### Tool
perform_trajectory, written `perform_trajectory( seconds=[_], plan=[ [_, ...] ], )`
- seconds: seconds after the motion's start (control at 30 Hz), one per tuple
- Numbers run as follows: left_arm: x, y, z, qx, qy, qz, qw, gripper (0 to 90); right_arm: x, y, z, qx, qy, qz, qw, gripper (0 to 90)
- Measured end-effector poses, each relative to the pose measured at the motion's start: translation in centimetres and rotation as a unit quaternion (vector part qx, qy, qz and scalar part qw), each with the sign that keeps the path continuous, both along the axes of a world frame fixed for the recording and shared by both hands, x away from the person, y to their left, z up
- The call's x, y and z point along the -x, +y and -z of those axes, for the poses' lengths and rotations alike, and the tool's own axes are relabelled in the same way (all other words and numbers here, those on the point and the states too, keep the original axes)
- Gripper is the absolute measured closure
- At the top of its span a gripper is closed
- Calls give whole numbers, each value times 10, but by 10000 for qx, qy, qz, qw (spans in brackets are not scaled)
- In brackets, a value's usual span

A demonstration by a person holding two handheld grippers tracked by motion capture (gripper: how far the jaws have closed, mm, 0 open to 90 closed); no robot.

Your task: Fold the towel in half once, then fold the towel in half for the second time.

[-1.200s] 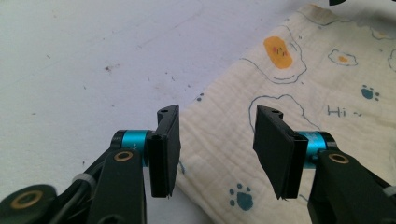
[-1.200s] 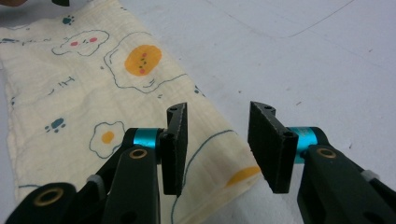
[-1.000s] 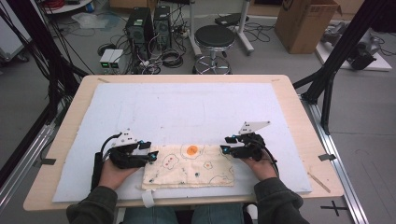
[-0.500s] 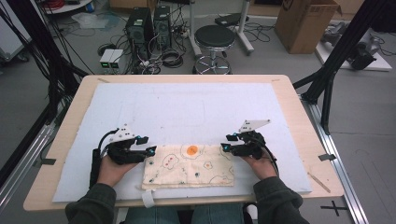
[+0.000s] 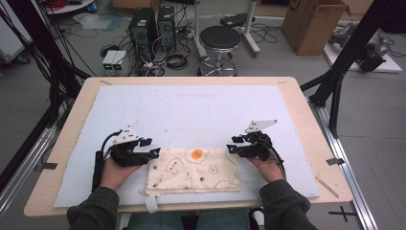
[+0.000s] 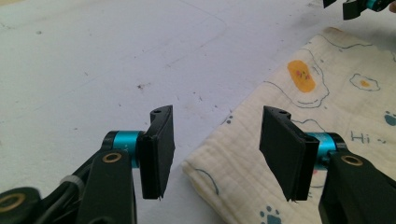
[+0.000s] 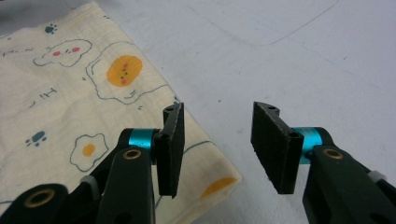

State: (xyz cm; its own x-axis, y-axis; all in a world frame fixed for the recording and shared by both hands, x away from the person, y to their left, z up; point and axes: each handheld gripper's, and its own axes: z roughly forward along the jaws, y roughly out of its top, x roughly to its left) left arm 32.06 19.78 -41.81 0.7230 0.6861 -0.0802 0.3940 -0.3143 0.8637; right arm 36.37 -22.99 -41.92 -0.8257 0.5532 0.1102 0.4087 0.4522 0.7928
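High view — I have both grippers at the ends of a folded egg-print cloth point(image 5: 194, 170) on the white table mat point(image 5: 191, 110).

My left gripper point(image 5: 154, 152) sits wide apart at the cloth's left far corner; my right gripper point(image 5: 230, 149) — equally wide — straddles the right far corner. Neither holds any fabric; the cloth lies flat near the table's near edge.

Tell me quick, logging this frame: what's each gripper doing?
Left gripper: open, empty, at the cloth's corner.
Right gripper: open, empty, at its other corner.
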Motion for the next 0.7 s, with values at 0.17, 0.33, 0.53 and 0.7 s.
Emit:
perform_trajectory(
  seconds=[0.17,0.33,0.53,0.7],
  plan=[
    [-5,2,2,-11,104,-89,9999,476,-4,-1,-1,24,66,14,10000,575],
    [-13,2,8,-148,320,-212,9992,534,-9,-2,4,72,289,68,9995,604],
    [-23,1,13,-104,538,-252,9982,578,-13,0,11,178,549,27,9983,632],
    [-26,-2,19,-241,751,-155,9968,574,-15,2,15,278,708,-21,9971,649]
  ],
)
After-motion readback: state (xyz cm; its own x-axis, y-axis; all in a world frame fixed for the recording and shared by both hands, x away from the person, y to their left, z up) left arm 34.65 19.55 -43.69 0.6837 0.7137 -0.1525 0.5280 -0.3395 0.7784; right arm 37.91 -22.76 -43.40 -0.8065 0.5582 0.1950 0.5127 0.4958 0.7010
